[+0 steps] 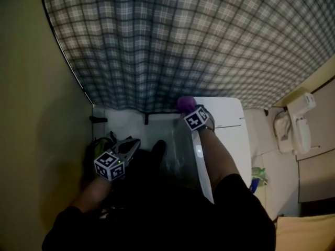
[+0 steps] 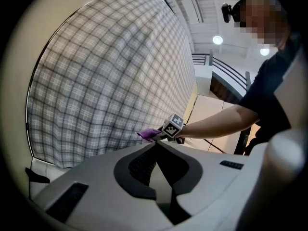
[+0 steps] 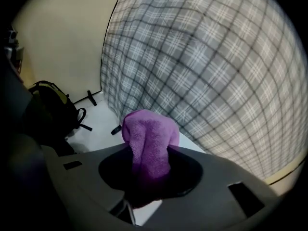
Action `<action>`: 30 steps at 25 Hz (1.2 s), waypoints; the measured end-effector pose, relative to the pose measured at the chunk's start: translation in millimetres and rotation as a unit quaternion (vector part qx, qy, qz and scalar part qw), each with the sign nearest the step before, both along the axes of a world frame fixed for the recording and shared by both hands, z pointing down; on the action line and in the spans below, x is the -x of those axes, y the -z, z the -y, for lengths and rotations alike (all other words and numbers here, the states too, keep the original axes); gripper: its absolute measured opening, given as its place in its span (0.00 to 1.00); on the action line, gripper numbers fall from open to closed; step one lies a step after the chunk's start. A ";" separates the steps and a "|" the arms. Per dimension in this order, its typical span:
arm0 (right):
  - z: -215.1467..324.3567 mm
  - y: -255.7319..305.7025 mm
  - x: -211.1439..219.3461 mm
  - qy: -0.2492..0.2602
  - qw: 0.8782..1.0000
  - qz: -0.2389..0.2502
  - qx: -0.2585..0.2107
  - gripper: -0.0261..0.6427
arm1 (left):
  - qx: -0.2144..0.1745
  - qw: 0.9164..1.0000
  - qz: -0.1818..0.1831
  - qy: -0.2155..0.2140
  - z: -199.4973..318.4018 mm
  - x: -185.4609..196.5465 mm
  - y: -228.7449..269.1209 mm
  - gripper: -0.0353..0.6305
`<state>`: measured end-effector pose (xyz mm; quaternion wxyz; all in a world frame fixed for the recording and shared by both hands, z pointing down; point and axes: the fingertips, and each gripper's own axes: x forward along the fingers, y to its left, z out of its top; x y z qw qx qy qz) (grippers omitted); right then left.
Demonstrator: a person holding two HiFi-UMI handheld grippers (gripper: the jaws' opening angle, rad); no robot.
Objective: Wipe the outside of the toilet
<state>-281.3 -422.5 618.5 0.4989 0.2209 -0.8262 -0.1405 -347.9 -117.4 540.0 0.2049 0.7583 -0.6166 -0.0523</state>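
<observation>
While the right gripper (image 1: 189,110), jaws clamped on the purple cloth (image 3: 149,141), reaches for the white toilet (image 1: 229,137) at centre frame below the plaid curtain (image 1: 183,35), apparently ready to wipe, the left gripper (image 1: 129,147) waits lower left, jaws together and empty.
</observation>
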 end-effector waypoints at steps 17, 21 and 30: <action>-194.7 -28.6 -196.8 0.070 0.997 -0.040 0.016 0.20 | -0.076 0.992 0.061 -0.078 -2.2 -132.9 61.5 0.06; -247.7 -42.1 -256.6 0.095 0.995 -0.034 0.017 0.20 | -0.095 0.986 0.086 -0.109 -14.0 -197.1 73.0 0.06; -297.2 -52.7 -361.0 0.037 0.996 -0.038 0.067 0.20 | -0.119 0.973 0.107 -0.169 -28.7 -252.1 102.4 0.06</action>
